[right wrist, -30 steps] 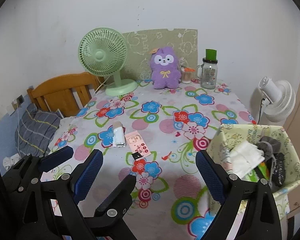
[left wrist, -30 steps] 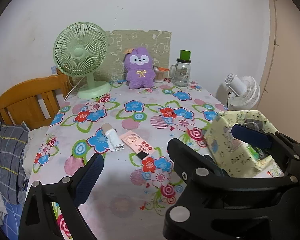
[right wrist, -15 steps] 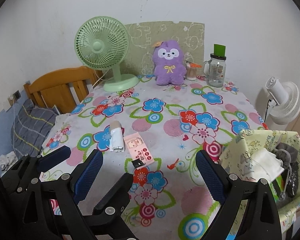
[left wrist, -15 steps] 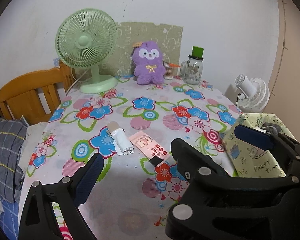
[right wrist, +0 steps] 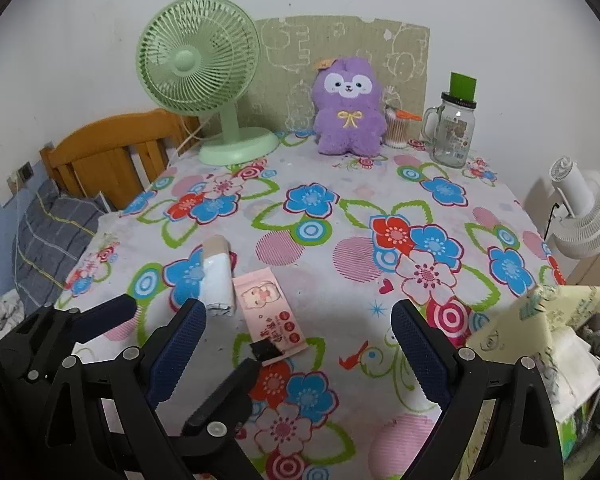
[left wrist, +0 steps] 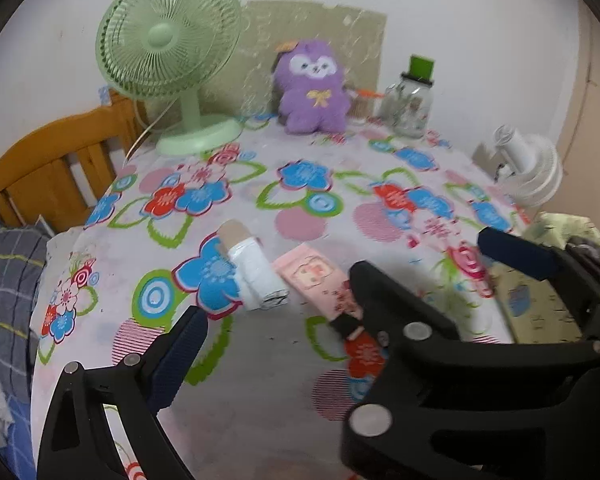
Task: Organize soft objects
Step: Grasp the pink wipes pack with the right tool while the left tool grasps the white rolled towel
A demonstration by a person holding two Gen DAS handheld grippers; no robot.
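Purple plush toy (right wrist: 348, 108) sits upright at table's (right wrist: 380, 208) 12 o'clock edge, propped against wall board, untouched; left gripper (left wrist: 336, 280) and right gripper (right wrist: 300, 340) hover low, jaws spread wide, empty, likely approaching.

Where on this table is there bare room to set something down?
The cloth's middle is free, between the white roll and pink packet in front and the purple plush behind. The back edge is crowded: green fan, plush, glass jar.
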